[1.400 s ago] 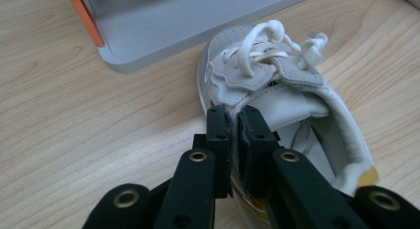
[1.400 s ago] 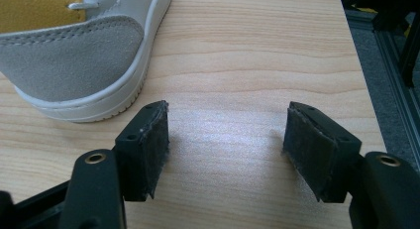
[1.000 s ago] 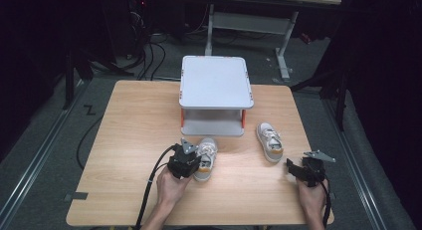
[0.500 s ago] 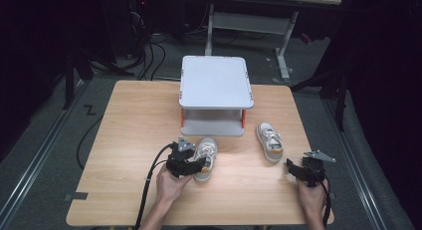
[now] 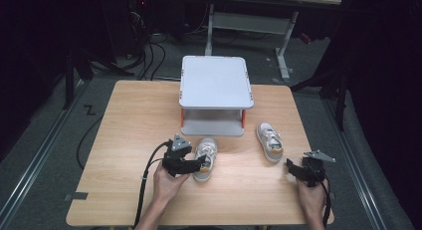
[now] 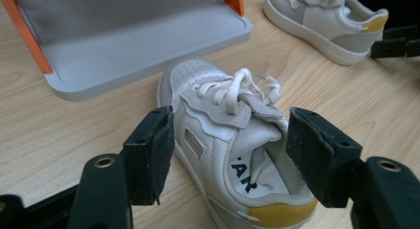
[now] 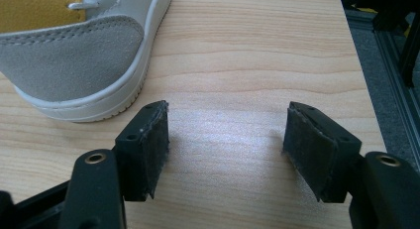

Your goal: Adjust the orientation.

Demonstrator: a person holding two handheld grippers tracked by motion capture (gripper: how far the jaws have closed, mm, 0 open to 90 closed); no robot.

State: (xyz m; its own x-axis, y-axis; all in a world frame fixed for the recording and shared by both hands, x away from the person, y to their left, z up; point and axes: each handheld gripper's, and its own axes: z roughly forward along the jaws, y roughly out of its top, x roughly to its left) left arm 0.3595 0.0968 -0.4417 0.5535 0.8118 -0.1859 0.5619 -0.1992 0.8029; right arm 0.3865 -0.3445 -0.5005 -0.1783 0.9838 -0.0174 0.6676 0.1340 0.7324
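Straddling white-and-grey yellow-heeled sneaker (image 6: 233,154) before grey two-tier shelf (image 5: 215,80), left tool (image 6: 225,154) gaping wide, ungripped, readying a side grasp; right tool (image 7: 225,149) idling open, empty.

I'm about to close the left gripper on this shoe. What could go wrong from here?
1. The left gripper is open astride the near shoe at its soft collar; closing there may just crush the tongue and let the heel slip.
2. The loose laces lie near the jaws and might snag.
3. The grey shelf stands just beyond the toe, so a forward push may bump the shoe into it.
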